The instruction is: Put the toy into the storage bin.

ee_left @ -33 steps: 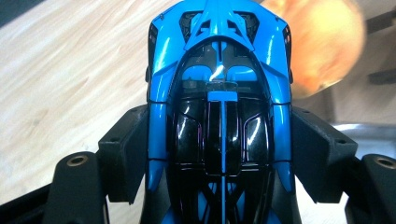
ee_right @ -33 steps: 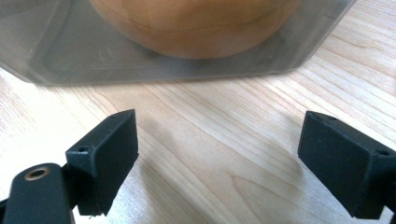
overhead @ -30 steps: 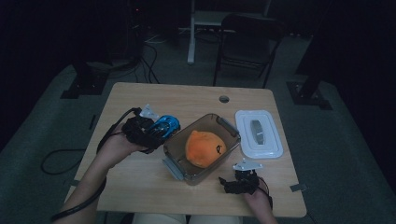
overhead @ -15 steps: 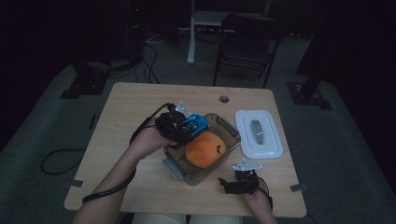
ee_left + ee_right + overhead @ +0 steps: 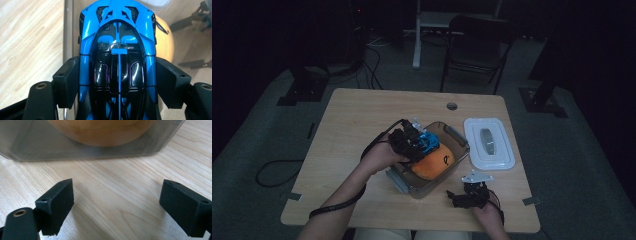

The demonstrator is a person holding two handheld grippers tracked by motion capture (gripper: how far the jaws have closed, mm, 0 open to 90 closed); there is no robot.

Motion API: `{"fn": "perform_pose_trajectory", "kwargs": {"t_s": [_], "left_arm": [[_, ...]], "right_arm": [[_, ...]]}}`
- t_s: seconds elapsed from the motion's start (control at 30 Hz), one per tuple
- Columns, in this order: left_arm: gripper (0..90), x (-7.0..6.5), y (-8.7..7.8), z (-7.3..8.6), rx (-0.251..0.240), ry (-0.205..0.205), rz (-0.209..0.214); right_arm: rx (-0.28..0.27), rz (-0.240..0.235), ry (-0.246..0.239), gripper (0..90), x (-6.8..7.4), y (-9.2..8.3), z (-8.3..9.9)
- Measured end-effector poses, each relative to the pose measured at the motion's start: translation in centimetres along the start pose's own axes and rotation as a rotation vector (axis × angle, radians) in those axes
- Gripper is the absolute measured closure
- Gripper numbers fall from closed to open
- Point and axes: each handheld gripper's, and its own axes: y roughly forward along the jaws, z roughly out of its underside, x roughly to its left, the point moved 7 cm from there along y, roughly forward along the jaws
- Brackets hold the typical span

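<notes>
My left gripper [image 5: 422,144] is shut on a blue and black toy car [image 5: 117,60], both jaws pressing its sides. It holds the car [image 5: 430,141] over the clear plastic container [image 5: 458,148] at mid-table, just above an orange plush toy [image 5: 434,162] that lies inside. In the left gripper view the orange plush [image 5: 165,42] shows behind the car. My right gripper [image 5: 468,196] rests low on the table near the front edge, jaws wide open with nothing between them [image 5: 117,205]. Its view faces the container's wall [image 5: 75,147] with the orange plush [image 5: 100,132] behind it.
The container's white lid [image 5: 489,143] lies flat on the table to its right. A round cable hole [image 5: 452,106] sits near the table's far edge. A folding chair [image 5: 474,45] and stand legs are on the floor beyond the table.
My left gripper has carried the blue car from the table left of the container rightward to above the container and the orange plush. The right gripper has stayed put.
</notes>
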Motion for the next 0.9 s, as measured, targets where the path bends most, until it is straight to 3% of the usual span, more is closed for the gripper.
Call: {"fn": "perform_pose_trajectory", "kwargs": {"t_s": [0.2, 0.4, 0.63, 0.83, 0.9], "left_arm": [[28.2, -0.1, 0.6, 0.6, 0.021, 0.007, 0.010], [25.9, 0.1, -1.3, 0.0, -0.054, -0.015, 0.015], [25.9, 1.1, -2.3, 0.9, -0.068, -0.034, -0.001], [25.8, 2.5, -3.1, 1.6, -0.106, -0.082, -0.014], [20.9, 2.7, -3.3, 1.9, -0.108, -0.085, -0.001]], "right_arm": [[0.003, -0.004, 0.001, 11.9, 0.0, 0.0, 0.0], [0.004, -0.008, -0.004, 11.9, 0.1, 0.0, 0.0], [0.004, -0.009, -0.007, 11.9, 0.1, 0.1, 0.0], [0.003, -0.009, -0.008, 11.9, 0.1, 0.1, 0.0], [0.004, -0.009, -0.007, 11.9, 0.1, 0.1, 0.0]]}}
